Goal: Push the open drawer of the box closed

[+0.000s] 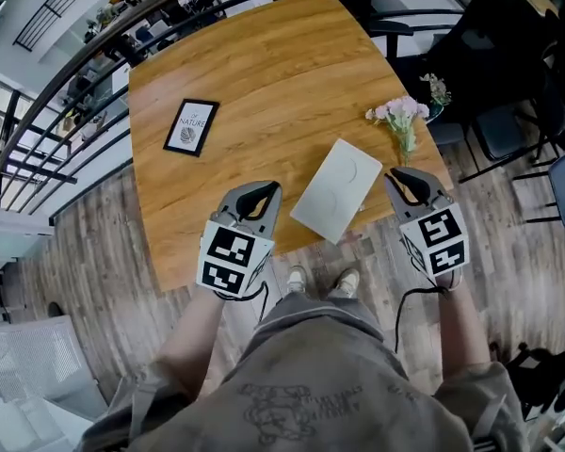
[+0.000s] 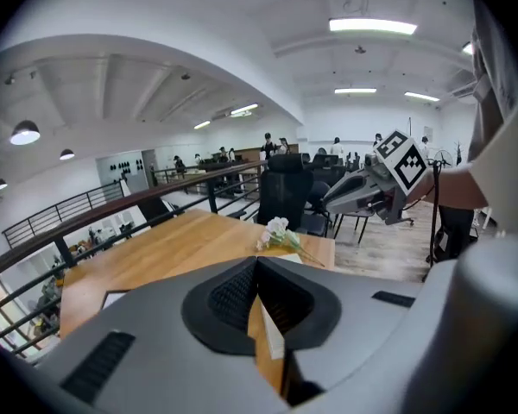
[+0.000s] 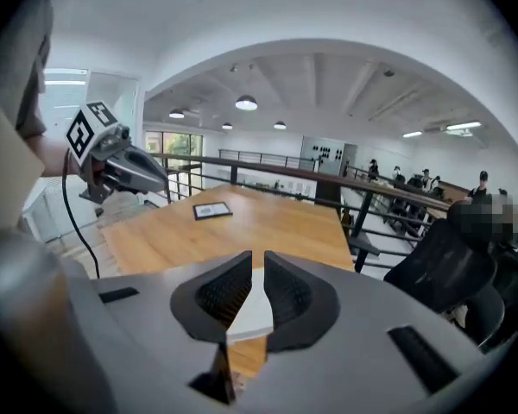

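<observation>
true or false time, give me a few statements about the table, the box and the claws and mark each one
1. In the head view, the white box lies on the wooden table between the left claw and the right claw. True.
2. The framed print rests on the white box. False: it lies apart from it, farther across the table.
3. The flowers lie near the table's edge, by the right claw. True.
4. The left claw grips the flowers. False: its jaws are shut on nothing.
</observation>
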{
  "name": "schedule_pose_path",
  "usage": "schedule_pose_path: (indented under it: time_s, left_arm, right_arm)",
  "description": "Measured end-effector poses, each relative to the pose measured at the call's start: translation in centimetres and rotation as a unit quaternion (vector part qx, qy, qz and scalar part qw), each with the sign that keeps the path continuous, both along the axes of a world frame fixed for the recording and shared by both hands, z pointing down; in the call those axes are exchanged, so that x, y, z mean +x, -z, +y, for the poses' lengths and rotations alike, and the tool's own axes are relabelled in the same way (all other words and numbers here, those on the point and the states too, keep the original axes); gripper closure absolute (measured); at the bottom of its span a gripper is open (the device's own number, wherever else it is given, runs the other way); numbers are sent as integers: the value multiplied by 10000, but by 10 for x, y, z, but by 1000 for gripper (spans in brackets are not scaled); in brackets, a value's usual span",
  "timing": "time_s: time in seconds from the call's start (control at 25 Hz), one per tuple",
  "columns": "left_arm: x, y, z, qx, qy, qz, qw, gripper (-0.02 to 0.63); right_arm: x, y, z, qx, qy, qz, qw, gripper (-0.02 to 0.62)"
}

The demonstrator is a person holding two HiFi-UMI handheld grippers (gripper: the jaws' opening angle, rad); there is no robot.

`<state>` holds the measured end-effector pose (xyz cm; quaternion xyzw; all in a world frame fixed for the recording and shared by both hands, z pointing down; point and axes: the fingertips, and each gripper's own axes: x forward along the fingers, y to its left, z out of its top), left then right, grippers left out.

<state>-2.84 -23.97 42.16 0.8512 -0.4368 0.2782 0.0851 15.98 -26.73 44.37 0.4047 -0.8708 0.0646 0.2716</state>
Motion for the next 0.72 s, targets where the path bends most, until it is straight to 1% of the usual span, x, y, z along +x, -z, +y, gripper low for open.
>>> schedule_pose_path:
  time_s: [0.08,0.16,0.24,0.32,0.48,0.6,0.72]
  left_arm:
    - [6,30,-7,329,-90,163,9993,589]
    - [11,57,-8,620,-165,280,9975,589]
    - [14,82,-7,892,-247,363,9951,589]
    - [16,109,-3,1181,-331,460,9914,589]
    - [19,162,7,1786,-426,779,9799,589]
    - [17,190,15,2006,-365,1056,9733,589]
    - [10,206,23,2229,-307,1188,9671,589]
  right_arm:
    - [-2,41,2,378,-101,-265,9989,535]
    - [-4,80,9,659,-176,-664,9955,539]
    - [-7,117,17,913,-169,-1124,9893,542]
    - [-12,152,26,1233,-113,-1413,9822,545]
    - [-16,206,49,1812,-146,-1703,9685,548]
    - [-17,236,68,2238,-183,-1757,9585,549]
    - [-18,253,84,2508,-257,-1849,9499,549]
